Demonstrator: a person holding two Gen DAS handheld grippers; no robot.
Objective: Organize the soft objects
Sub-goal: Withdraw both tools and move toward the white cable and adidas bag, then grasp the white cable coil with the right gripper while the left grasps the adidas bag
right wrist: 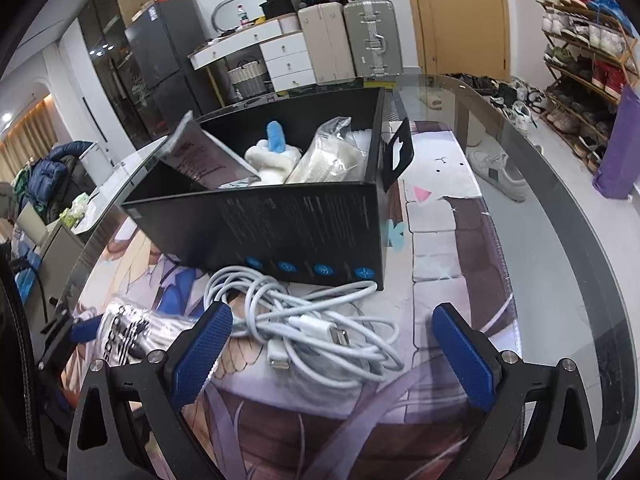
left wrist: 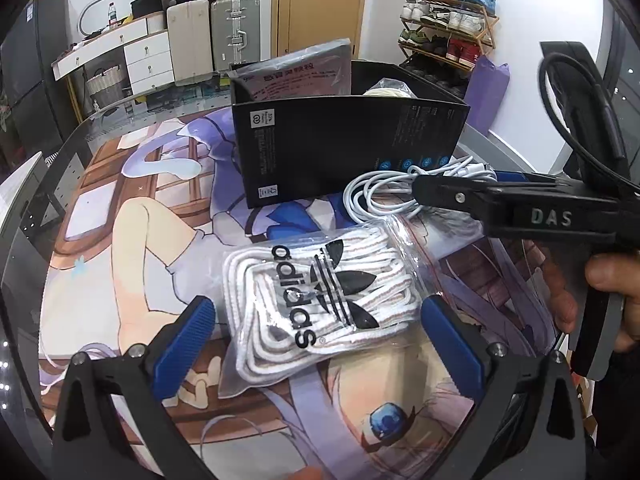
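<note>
Left wrist: left tongs [left wrist: 316,336] spread wide around bagged laces [left wrist: 316,304] on counter mat [left wrist: 120,280], pads apparently not touching. Black box [left wrist: 344,148] beyond.
Right wrist: right tongs [right wrist: 332,344] apart, straddling white cable bundle [right wrist: 304,320] before box holding soft items.

Black box [right wrist: 304,232] walls off far side; mat [right wrist: 452,248] right of cable bundle [right wrist: 304,320] bare.

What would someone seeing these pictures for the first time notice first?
Probably the bag of white shoelaces lying on the illustrated mat between the open left gripper. Next, the tangle of white cable before the open right gripper, and behind both the black box holding soft items.
</note>
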